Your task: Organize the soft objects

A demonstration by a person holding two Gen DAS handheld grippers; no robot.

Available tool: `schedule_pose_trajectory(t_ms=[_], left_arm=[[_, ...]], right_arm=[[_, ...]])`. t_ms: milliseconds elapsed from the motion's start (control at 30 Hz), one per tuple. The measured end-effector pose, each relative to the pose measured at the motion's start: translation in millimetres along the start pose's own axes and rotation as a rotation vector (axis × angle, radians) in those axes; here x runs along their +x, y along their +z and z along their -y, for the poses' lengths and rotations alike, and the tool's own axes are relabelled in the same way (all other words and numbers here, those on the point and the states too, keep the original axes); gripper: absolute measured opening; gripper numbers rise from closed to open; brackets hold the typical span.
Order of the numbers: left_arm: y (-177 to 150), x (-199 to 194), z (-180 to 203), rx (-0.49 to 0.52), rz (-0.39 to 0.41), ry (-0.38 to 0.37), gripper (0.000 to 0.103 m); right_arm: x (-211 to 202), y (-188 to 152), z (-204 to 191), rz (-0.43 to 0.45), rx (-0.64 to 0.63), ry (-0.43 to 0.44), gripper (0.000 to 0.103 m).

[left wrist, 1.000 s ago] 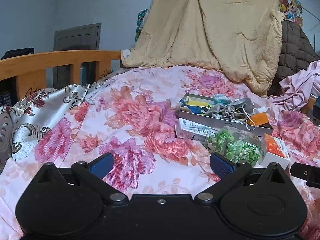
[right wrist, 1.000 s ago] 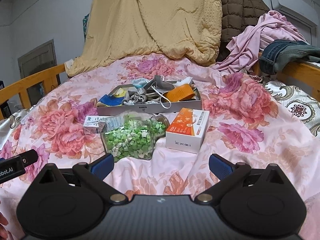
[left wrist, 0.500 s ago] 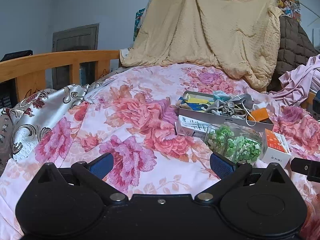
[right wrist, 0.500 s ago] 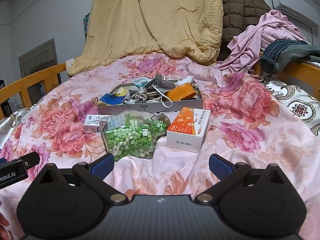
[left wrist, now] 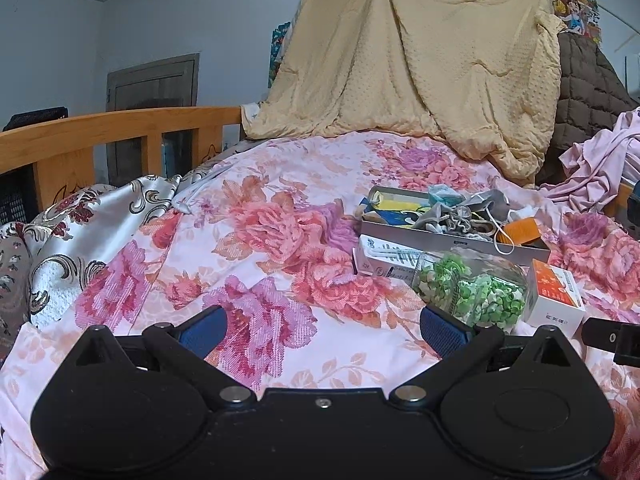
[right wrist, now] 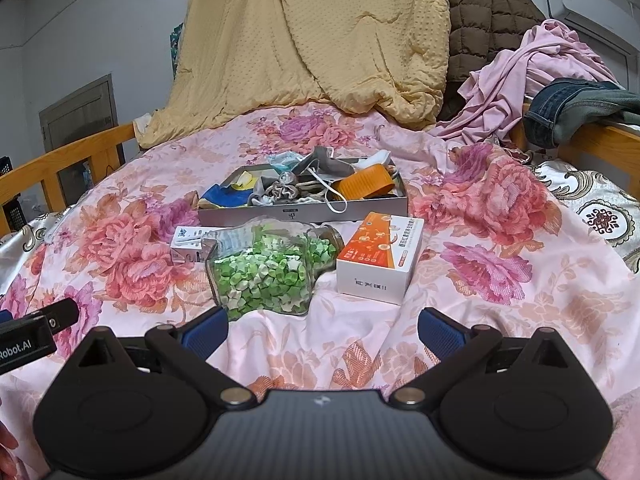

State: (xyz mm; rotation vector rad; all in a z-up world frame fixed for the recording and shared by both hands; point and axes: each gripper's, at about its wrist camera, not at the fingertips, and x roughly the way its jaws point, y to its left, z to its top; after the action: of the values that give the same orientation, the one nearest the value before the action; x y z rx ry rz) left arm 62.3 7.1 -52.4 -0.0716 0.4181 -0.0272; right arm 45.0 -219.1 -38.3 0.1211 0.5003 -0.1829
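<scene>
On the flowered bedspread [right wrist: 500,280] lies a grey shallow box [right wrist: 304,212] [left wrist: 452,242] holding soft odds and ends: a grey scrunchie [right wrist: 282,192], face masks, blue and yellow cloth, an orange piece [right wrist: 364,186]. In front of it lie a glass jar of green paper stars [right wrist: 264,274] [left wrist: 476,290], an orange-and-white carton [right wrist: 380,258] [left wrist: 554,296] and a small white carton [right wrist: 188,242]. My right gripper [right wrist: 322,330] is open, just short of the jar. My left gripper [left wrist: 324,332] is open over bare bedspread, left of the jar.
A tan quilt [right wrist: 320,40] is heaped at the bed's far end, with a brown padded coat [right wrist: 484,32], pink clothes [right wrist: 532,72] and jeans [right wrist: 576,104] on the right. Wooden rails [left wrist: 120,136] run along the bed's sides. A silver patterned cloth [left wrist: 80,232] lies left.
Both grippers have shifted only slightly; the objects sit a little lower and nearer in the views. Both stay open and empty.
</scene>
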Motion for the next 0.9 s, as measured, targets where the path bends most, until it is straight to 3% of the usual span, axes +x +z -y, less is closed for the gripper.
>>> schedule_pose_trajectory(t_ms=[900], left_arm=[[-2.5,1.2,0.9,0.013,-0.007,0.007,0.102]], right_arm=[[0.2,0.4,-0.1,-0.003,0.002,0.001,0.103]])
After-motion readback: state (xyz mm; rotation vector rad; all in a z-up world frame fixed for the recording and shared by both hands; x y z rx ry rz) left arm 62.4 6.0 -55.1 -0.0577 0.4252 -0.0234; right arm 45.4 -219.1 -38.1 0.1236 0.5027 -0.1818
